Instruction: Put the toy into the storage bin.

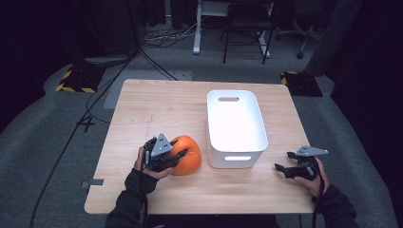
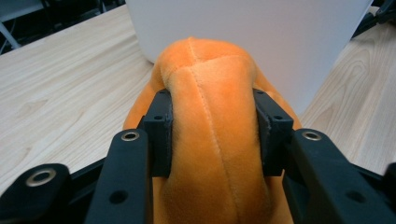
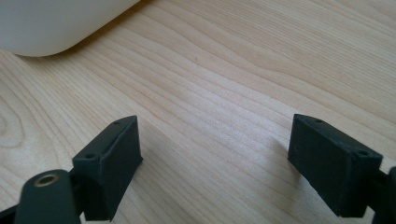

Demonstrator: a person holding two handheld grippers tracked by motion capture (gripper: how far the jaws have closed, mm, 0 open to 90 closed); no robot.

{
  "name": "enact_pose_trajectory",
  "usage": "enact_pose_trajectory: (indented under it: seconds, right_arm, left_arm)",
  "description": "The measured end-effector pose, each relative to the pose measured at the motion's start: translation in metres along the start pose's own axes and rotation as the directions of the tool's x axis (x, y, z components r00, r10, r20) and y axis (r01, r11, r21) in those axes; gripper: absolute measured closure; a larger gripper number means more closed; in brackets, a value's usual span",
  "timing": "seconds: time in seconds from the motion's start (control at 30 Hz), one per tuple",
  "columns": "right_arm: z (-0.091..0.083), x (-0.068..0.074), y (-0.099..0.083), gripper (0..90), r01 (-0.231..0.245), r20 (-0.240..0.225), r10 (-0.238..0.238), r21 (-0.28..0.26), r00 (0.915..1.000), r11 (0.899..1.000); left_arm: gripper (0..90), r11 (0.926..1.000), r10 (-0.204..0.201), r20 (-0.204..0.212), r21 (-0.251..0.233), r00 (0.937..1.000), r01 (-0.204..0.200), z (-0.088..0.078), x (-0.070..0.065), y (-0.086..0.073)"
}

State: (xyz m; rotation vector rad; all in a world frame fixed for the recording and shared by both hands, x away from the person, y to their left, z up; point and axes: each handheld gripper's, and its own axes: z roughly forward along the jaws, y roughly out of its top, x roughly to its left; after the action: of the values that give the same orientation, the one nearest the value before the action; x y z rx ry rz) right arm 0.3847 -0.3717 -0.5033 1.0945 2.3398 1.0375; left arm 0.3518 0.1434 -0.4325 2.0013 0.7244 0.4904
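High view: your left gripper is clamped on the orange plush pumpkin, your right gripper stands apart over bare wood.

Nearest you, both forearms come in over the near edge of the wooden table, dark sleeves at the wrists. On the near left, your left hand holds its gripper against the pumpkin's left side; the left gripper view shows the two black pads pressed into a soft seamed lobe of the plush, which bulges between them. The pumpkin sits on the table just left of the white bin, close beside its near left corner. On the near right, your right gripper hovers low with nothing between its wide-spread jaws, the bin's rounded corner beyond them. The bin stretches toward the far edge.
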Motion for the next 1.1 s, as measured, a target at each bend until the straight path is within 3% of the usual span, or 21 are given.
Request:
enact_pose_trajectory:
  seconds: [0.13, 0.57, 0.77, 0.97, 1.1]
  right_arm:
    - [0.000, 0.001, 0.000, 17.0, 0.003, -0.001, -0.003, 0.003, 1.0000, 1.000]
    - [0.000, 0.003, 0.000, 17.0, 0.012, -0.007, -0.012, 0.000, 0.9999, 1.000]
    - [0.000, 0.003, 0.000, 17.0, 0.012, -0.009, -0.012, 0.001, 0.9999, 1.000]
    - [0.001, 0.005, 0.001, 17.1, 0.002, -0.007, -0.002, -0.001, 1.0000, 1.000]
    - [0.001, 0.004, 0.001, 17.1, 0.003, -0.007, -0.003, -0.001, 1.0000, 1.000]
  left_arm:
    - [60.2, 1.0000, 0.003, -0.005, 0.001, 1.0000, -0.003, 0.000, -0.001, 0.005]
    - [60.7, 0.9957, -0.036, -0.057, -0.088, 0.9978, 0.031, -0.007, 0.011, 0.029]
    - [60.6, 0.9929, -0.044, -0.083, -0.114, 0.9955, 0.035, -0.001, 0.027, 0.045]
    - [60.5, 0.9930, -0.054, -0.086, -0.110, 0.9949, 0.044, 0.006, 0.041, 0.056]
    - [60.5, 0.9943, -0.058, -0.106, -0.095, 0.9927, 0.048, 0.011, 0.054, 0.072]
